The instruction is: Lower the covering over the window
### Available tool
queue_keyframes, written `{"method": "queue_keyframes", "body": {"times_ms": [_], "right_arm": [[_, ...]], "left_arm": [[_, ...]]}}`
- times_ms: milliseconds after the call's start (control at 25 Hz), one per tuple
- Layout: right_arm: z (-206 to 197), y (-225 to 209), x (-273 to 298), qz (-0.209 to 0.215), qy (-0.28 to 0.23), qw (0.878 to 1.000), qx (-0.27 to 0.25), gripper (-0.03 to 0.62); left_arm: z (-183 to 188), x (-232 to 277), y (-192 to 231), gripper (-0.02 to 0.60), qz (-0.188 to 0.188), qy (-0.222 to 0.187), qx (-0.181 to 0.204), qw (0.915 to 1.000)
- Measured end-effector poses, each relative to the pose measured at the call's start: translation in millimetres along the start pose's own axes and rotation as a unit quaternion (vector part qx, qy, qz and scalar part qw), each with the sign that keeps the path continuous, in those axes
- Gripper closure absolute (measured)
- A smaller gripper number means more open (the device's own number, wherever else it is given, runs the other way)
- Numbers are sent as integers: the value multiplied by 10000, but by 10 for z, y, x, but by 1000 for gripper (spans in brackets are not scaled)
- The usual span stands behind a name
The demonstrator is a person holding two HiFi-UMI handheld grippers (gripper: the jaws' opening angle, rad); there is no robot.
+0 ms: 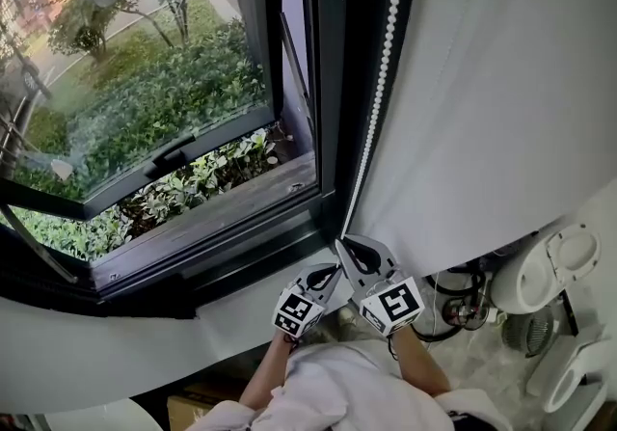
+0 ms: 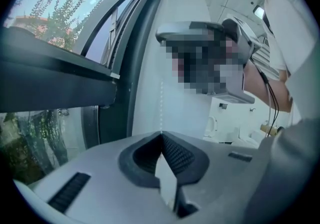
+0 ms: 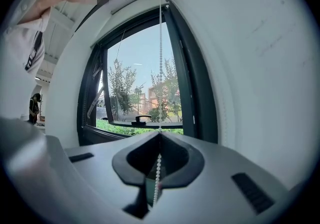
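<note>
Blind (image 1: pixel 482 101) hangs by open window (image 1: pixel 154 82); bead chain (image 1: pixel 387 43) in right gripper (image 3: pixel 159 140) jaws.

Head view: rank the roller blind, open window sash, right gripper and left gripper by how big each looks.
1. roller blind
2. open window sash
3. right gripper and left gripper: about alike. The right looks slightly bigger, perhaps only because it is nearer.

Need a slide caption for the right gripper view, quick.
Right gripper shut on the bead chain, which runs straight up in front of the open window.
</note>
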State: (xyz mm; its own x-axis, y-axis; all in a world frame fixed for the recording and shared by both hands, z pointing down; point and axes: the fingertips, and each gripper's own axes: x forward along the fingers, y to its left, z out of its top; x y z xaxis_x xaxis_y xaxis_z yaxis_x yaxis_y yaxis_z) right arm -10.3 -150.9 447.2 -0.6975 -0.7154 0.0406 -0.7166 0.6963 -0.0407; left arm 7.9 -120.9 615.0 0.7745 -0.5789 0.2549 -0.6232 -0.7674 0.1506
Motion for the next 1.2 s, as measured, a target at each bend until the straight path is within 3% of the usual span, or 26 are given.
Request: {"method": "queue_keyframes", "body": {"times_ms": [120, 240, 360, 440, 720, 1200], "right_arm": [[-114, -28, 2, -33, 62, 9999, 83, 599], [-256, -50, 7, -52, 200, 9997, 143, 599], [-407, -64, -11, -81, 371, 9990, 233, 599], [-485, -61, -24, -76, 439, 9986, 281, 599], [-681, -33, -52, -66, 579, 9976, 371, 599], [-892, 34, -22, -77, 666, 9960, 583, 599]], "left_arm": [[-88, -43, 38, 568, 127, 156, 80, 9998], [-12, -159, 82, 563, 236, 66, 18, 9997], [182, -290, 98, 497, 232, -98, 3, 9997], [371, -371, 93, 468, 211, -227, 107, 9995], [1168, -620, 26, 468, 235, -865, 556, 9944], [2328, -649, -148, 468, -48, -1722, 1360, 9756]]}}
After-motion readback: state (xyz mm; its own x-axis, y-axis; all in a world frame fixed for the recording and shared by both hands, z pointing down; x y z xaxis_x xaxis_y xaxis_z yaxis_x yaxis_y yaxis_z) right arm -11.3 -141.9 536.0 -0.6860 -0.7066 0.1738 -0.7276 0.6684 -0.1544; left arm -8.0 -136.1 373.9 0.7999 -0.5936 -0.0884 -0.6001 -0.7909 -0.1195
